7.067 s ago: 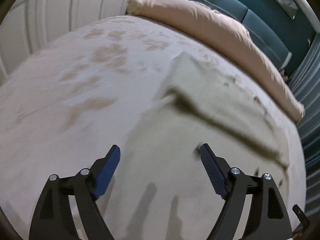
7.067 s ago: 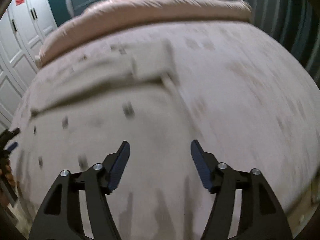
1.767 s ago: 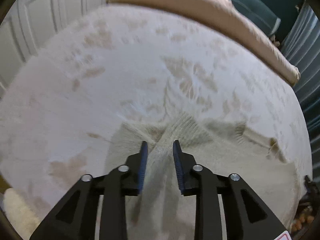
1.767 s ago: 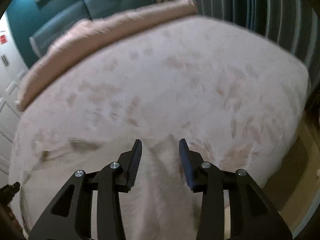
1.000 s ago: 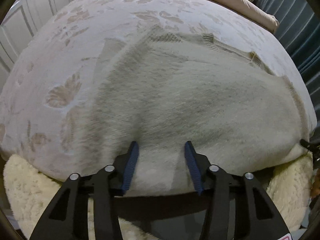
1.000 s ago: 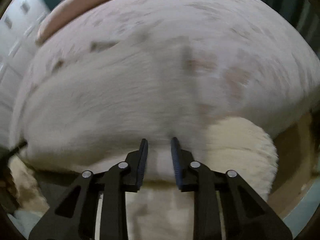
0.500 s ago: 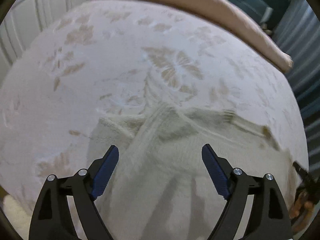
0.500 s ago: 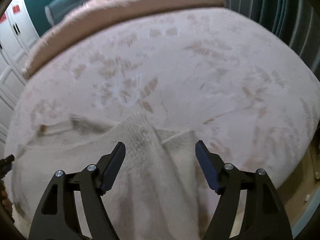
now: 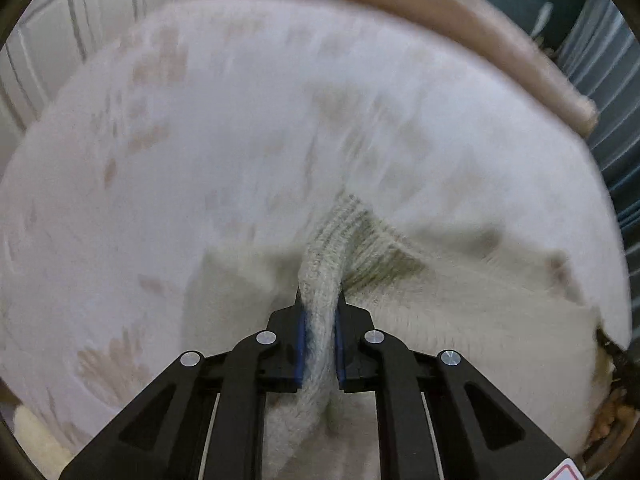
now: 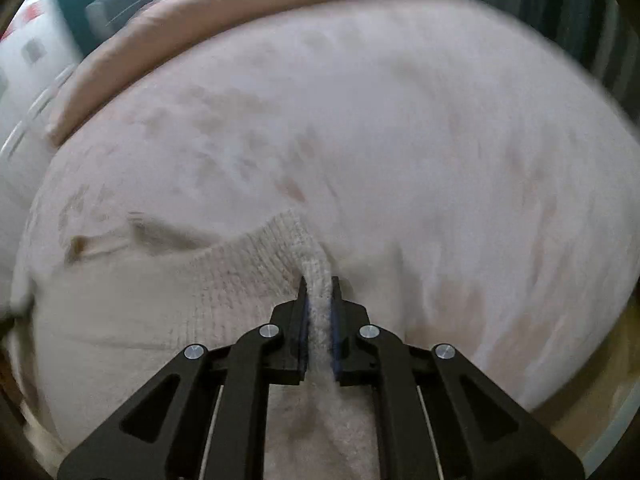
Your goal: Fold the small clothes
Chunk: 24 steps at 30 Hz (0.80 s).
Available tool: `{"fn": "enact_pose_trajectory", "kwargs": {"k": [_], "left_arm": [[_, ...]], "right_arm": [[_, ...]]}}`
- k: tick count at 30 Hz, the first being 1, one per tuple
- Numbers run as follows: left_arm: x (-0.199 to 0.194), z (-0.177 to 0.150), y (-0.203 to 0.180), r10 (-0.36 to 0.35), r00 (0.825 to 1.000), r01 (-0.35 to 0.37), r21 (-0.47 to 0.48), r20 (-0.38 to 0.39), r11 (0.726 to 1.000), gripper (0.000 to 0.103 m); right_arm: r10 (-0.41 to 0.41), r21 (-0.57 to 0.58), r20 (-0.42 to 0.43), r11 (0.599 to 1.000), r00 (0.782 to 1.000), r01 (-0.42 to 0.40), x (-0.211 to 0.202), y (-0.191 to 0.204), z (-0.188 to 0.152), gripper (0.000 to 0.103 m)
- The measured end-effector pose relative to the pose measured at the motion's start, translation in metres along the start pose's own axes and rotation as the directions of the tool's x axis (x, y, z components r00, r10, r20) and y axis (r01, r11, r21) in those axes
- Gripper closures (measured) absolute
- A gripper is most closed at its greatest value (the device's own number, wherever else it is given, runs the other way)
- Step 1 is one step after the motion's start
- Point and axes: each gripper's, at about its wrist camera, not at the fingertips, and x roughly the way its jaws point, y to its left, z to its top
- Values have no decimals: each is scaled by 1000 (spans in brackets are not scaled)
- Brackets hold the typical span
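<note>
While both views are smeared by motion blur, the grips read clearly: the left gripper [image 9: 319, 334] has its blue-padded jaws pressed together on a raised ridge of a cream knitted sweater [image 9: 460, 320], and the right gripper [image 10: 319, 330] pinches a similar bunched ridge of the same sweater [image 10: 160, 304] between its own blue pads. One garment is in sight, a pale off-white knit with a fuzzy face and a ribbed band along its far edge; the ribbing shows best just beyond the left jaws, where the knit stands up in a narrow fold and darker olive shadows sit in the grooves. It lies on the near part of the bed [image 9: 200, 160], reaching toward the near edge, with its ribbed edge pointing at the middle of the bedspread. A small tan mark shows on the knit toward the other tool in each view; what it is cannot be told. Bedding counts as one pale bedspread with a faint tan leaf pattern, and one pinkish-beige rolled duvet [image 10: 240, 12] along the far edge. Behind stand white panelled doors [image 9: 60, 40] and teal surfaces. No writing can be read; a red-and-white sticker corner [image 9: 566, 472] shows at the lower right of the left view.
</note>
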Motion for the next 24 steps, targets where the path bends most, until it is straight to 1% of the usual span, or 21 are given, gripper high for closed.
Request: {"fn": "enact_pose_trajectory", "kwargs": {"k": [1,2,4,5,6,7,8,10,11,12,13,14,15,16,17,18,20,21,23,24], "left_arm": [[-7,-2,0,-14,999,14,-6,30,1000,94],[-17,-4,-3,-21,998,21,2,59,1000,94],[-19,-5,-6,-15,998,15,11,64,1000,93],[-15,-6,-6,-5,999,5,15,53,1000,91],[-4,-6,-7,18,1000,-19,24,24,1000,90],[2,-7,-9,33,999,-33,27,13,999,88],[-3,-7,-9,40,999,-41,17,28,999,85],[-21,-5,-11,34,998,-34,5,55,999,84],[-30,-7,-10,29,997,-29,-3,65,1000,84],[-45,-10,-12,12,996,-12,-5,89,1000,84],[-60,-15,-17,-16,993,15,5,116,1000,83],[-70,-22,-25,-44,991,42,24,127,999,79],[-75,-26,-34,-65,990,60,45,124,997,76],[-79,-34,-44,-91,990,83,76,110,994,70],[-80,-43,-56,-113,990,104,111,85,988,67],[-77,-54,-71,-132,990,123,157,47,980,67],[-66,-79,-89,-141,990,143,215,-27,966,67],[-59,-90,-93,-125,991,134,227,-54,965,67],[-47,-103,-90,-89,991,110,230,-99,967,67],[-45,-109,-83,-83,991,105,221,-106,970,67]], "right_arm": [[51,31,40,998,998,-52,-12,-2,1,95],[76,32,99,996,992,-79,-29,1,3,95],[79,5,134,997,988,-81,-36,6,5,94],[52,-15,114,999,992,-51,-28,8,6,91],[-24,-51,41,998,999,26,-4,7,6,91],[-85,-75,-15,994,996,83,11,4,3,90],[-90,-76,-1,993,996,90,10,5,3,89],[-114,-74,90,990,989,121,-18,18,2,84],[-134,-90,155,985,979,149,-39,31,-2,82],[-113,-112,186,984,976,136,-52,41,-10,82],[-68,-141,193,985,979,96,-62,52,-13,82],[-10,-173,175,984,984,41,-68,67,-21,82],[67,-216,131,976,989,-37,-72,89,-31,82],[138,-263,73,958,988,-115,-72,113,-44,82],[196,-311,7,932,981,-184,-69,138,-60,82],[236,-343,-50,909,971,-238,-65,158,-77,82],[277,-393,-129,868,952,-305,-59,182,-104,84],[268,-433,-162,845,950,-313,-52,195,-120,84],[224,-471,-188,834,956,-288,-43,198,-134,84],[202,-464,-190,844,961,-269,-41,188,-135,84]]}}
